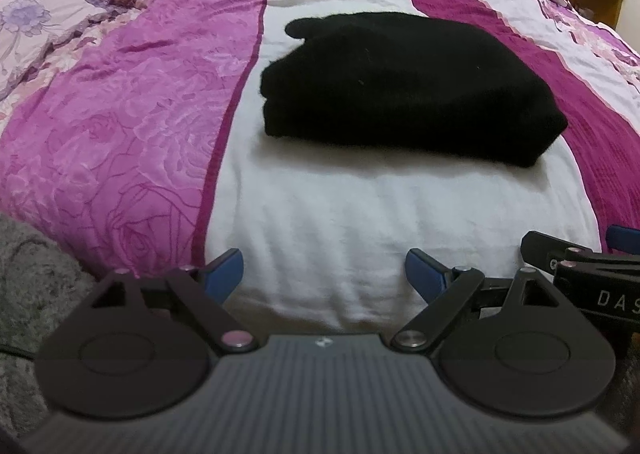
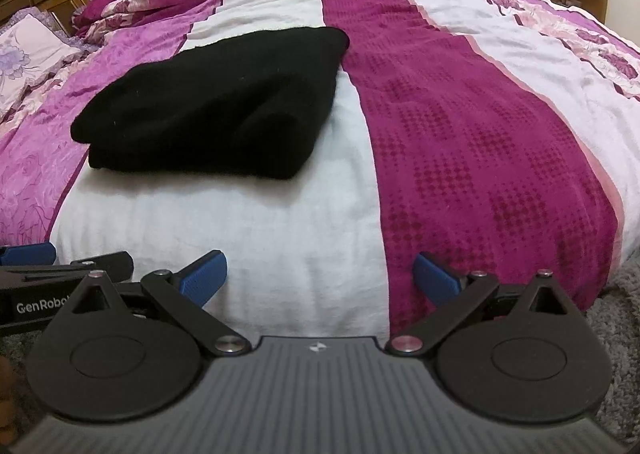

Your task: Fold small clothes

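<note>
Already the black garment (image 1: 408,90) lies as a thick folded bundle on the white stripe of the bedspread (image 1: 320,222), centre-right in the left wrist view and upper left in the right wrist view, well apart from both tools. Both the left gripper (image 1: 324,270) and the right gripper (image 2: 320,274) hang with jaws spread and nothing between them, low in their frames near the bed's edge. If another fold is meant, a pinch on only the top layer could drag the stack open, or snag the soft bedspread beneath.
</note>
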`<state>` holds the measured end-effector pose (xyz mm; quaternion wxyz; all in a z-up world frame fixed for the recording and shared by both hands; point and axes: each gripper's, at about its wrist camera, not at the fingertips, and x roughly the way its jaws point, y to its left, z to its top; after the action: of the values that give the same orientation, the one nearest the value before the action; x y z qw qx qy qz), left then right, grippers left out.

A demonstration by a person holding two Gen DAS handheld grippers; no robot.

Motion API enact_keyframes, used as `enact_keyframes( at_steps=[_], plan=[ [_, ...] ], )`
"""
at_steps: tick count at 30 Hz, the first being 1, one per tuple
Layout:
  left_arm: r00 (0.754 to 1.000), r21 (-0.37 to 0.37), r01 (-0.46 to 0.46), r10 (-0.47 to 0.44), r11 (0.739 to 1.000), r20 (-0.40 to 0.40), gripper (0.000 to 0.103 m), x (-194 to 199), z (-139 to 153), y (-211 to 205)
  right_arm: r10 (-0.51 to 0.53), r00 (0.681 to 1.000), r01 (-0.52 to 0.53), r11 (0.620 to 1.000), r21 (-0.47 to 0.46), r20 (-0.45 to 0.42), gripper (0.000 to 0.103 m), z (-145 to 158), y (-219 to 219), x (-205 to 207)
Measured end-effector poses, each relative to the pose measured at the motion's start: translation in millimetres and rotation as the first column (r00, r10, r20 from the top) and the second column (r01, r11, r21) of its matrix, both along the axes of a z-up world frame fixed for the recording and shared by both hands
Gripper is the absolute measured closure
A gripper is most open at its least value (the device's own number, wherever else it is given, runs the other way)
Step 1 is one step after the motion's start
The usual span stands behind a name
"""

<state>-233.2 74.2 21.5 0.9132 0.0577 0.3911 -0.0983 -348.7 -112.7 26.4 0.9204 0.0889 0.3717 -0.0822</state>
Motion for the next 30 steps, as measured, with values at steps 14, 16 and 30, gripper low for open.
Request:
enact_keyframes(
  at_steps=[14, 16, 30],
  plan=[
    [1.0, -0.015, 0.013, -0.013, 1.0, -0.008, 0.013, -0.4, 0.1, -0.7, -0.004, 1.0, 0.004, 1.0, 0.011, -0.013, 0.0, -2.2, -0.1, 2.5],
    [1.0, -0.015, 0.012, -0.012, 1.0, -0.007, 0.013, -0.5, 0.1, -0.8, -0.004, 1.0, 0.004, 1.0, 0.012, -0.013, 0.0, -2.0, -0.3, 2.1],
    [1.0, 0.006, 0.008, -0.009, 1.0, 0.021, 0.013, -1.6, 2.7, -2.0, -0.005, 1.0, 0.005, 1.0, -0.011, -0.027, 0.0, -4.9, 2.8, 3.7]
  ],
)
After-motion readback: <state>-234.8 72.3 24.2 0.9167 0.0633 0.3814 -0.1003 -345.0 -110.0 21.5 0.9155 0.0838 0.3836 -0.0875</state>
